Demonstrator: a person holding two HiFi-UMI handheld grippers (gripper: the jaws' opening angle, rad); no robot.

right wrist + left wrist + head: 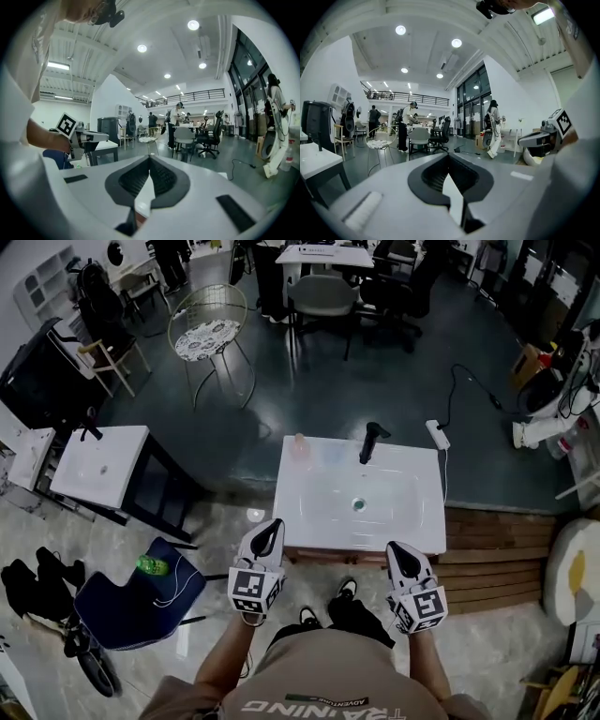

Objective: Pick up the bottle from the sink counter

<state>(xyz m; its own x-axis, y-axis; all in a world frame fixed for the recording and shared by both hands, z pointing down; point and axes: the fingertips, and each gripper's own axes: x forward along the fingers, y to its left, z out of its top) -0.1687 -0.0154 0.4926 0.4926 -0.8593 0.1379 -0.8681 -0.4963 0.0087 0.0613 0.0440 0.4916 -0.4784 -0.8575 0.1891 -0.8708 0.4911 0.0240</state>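
A small, pale pinkish bottle (299, 444) stands on the back left corner of the white sink counter (319, 521), left of the black faucet (371, 442). Both grippers hang in front of the counter's near edge, well short of the bottle. My left gripper (270, 534) is near the counter's front left corner, shut with nothing in it; its jaws meet in the left gripper view (449, 158). My right gripper (401, 557) is at the front right, also shut and empty, with its jaws together in the right gripper view (149, 160). Neither gripper view shows the bottle.
A second white sink (98, 465) on a dark stand is to the left. A blue chair (141, 601) holding a green bottle (150, 565) sits by my left side. A power strip (437, 434) and cable lie right of the counter, wooden decking (497, 549) beyond. A wire chair (208, 329) stands further back.
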